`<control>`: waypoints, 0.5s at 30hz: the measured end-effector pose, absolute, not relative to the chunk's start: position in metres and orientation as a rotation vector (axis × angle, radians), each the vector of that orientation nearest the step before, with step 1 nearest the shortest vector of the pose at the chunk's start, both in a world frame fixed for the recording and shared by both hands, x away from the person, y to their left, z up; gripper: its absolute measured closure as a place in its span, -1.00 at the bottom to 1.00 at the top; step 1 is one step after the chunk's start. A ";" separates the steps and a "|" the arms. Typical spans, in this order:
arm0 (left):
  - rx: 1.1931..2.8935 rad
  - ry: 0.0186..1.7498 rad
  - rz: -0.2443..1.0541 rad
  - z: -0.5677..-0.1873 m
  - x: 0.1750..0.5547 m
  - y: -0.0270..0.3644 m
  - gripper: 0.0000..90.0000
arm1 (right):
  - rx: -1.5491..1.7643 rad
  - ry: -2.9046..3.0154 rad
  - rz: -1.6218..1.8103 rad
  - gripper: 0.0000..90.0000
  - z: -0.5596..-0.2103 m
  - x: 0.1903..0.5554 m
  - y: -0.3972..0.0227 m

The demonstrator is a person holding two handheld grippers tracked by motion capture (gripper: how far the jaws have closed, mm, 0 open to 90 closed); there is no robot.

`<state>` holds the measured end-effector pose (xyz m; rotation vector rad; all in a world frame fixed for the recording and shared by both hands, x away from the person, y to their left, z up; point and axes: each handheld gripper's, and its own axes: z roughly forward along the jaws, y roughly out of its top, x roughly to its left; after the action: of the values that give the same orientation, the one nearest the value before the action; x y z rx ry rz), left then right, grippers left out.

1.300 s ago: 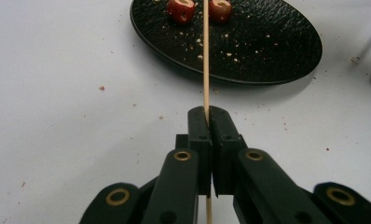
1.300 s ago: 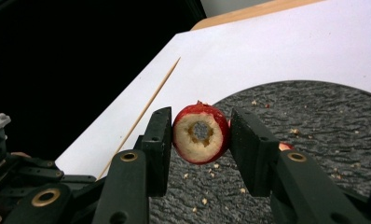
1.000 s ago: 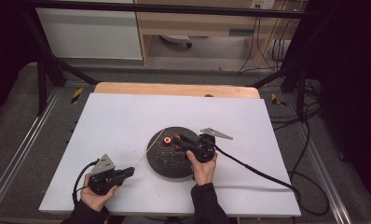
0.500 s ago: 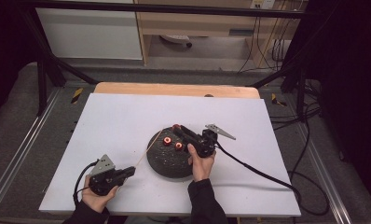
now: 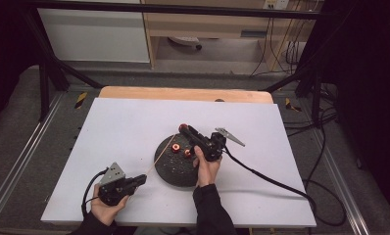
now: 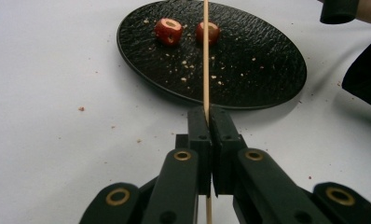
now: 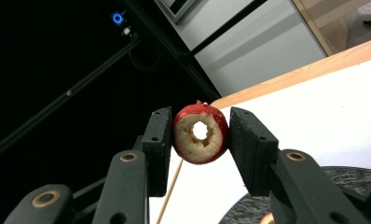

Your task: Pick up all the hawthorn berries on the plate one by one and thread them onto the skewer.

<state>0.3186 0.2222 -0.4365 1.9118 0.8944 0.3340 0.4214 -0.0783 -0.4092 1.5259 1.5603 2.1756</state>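
I keep my left gripper (image 6: 207, 116) clamped on the skewer (image 6: 205, 60), aimed over the plate (image 6: 267, 60), while my right gripper (image 7: 200, 133) pinches a cored red fruit (image 7: 201, 133), its hole exposed for threading.

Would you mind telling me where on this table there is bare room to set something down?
The white table is bare left of the black plate, behind it toward the wooden edge, and at the right beyond the cable. It is crowded around the plate: two fruit pieces, the skewer and both grippers.
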 end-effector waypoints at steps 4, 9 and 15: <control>1.907 0.890 0.334 -0.437 0.318 0.218 0.96 | 1.537 1.522 2.200 0.34 -0.411 0.422 -0.077; 1.901 0.893 0.323 -0.438 0.317 0.215 0.95 | 1.532 1.493 2.214 0.34 -0.411 0.421 -0.077; 1.890 0.898 0.320 -0.438 0.317 0.214 0.96 | 1.539 1.463 2.232 0.34 -0.412 0.421 -0.076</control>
<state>0.3169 0.2136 -0.4377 1.8899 0.8979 0.3199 0.4206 -0.0760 -0.4120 1.5389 1.4629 2.2317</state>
